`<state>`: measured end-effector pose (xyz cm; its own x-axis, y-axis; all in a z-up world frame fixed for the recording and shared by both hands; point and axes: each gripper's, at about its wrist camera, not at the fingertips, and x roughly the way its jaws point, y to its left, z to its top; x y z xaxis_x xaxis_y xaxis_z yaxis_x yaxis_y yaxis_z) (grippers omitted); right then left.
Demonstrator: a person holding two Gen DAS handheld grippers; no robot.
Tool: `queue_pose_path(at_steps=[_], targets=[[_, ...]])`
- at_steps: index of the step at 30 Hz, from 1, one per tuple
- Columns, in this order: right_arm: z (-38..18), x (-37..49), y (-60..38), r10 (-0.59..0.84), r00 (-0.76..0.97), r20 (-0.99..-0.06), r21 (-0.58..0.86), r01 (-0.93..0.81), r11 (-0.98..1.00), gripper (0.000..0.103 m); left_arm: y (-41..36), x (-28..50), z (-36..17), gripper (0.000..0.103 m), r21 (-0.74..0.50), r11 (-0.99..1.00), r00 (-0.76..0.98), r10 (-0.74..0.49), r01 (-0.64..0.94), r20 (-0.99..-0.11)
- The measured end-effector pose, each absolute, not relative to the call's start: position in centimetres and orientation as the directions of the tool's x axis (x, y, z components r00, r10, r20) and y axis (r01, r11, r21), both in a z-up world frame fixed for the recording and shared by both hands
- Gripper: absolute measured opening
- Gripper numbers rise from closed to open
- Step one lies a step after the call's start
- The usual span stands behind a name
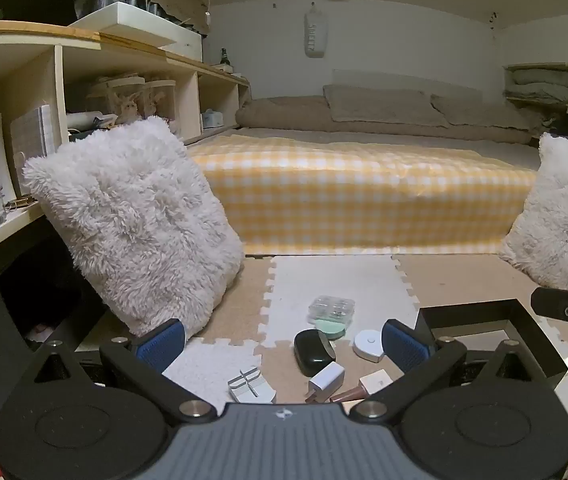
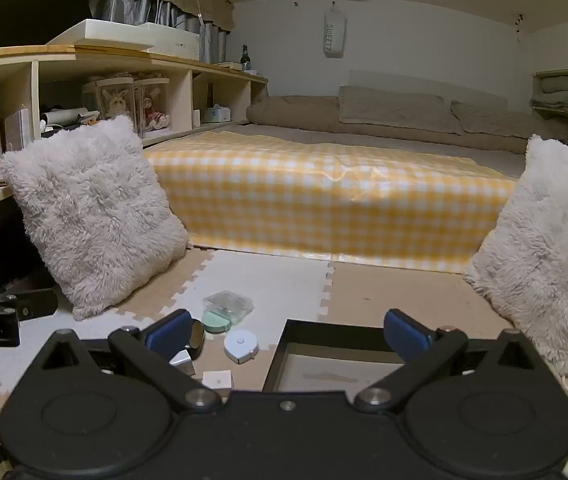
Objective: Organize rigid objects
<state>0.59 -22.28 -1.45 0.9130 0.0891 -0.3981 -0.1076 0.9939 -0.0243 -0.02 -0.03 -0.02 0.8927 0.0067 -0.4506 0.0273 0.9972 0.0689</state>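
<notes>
A: How are the two claws standing?

B: The left gripper (image 1: 283,343) is spread fully wide and holds nothing. Its blue pads (image 1: 161,342) touch no object. The right gripper (image 2: 288,335) is also spread wide and empty.

A: Where are the things to sort?

B: They lie on the foam mat (image 1: 344,280), between and just ahead of the left fingers. The black case (image 1: 312,351) is near the middle, the white charger (image 1: 327,381) just below it. The round white tape measure (image 1: 370,345) is just beside the right pad. The clear plastic box (image 1: 331,307) is further ahead, with the green round compact (image 1: 330,329) touching it. A small white block (image 1: 251,386) sits low, nearer the left pad.

A: And the tray?

B: The black tray (image 2: 284,354) lies directly between the right gripper's fingers, right of the left gripper.
</notes>
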Motion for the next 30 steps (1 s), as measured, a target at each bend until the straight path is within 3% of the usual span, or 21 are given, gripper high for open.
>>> queue_pose_path(at_steps=[30], targets=[[-1.49,0.73,-22.11,0.074,0.911,-0.407,-0.037,-0.098,0.995,0.103,-0.03,0.0,-0.02,0.103,0.069,0.997,0.89,0.006,0.028,-0.456]])
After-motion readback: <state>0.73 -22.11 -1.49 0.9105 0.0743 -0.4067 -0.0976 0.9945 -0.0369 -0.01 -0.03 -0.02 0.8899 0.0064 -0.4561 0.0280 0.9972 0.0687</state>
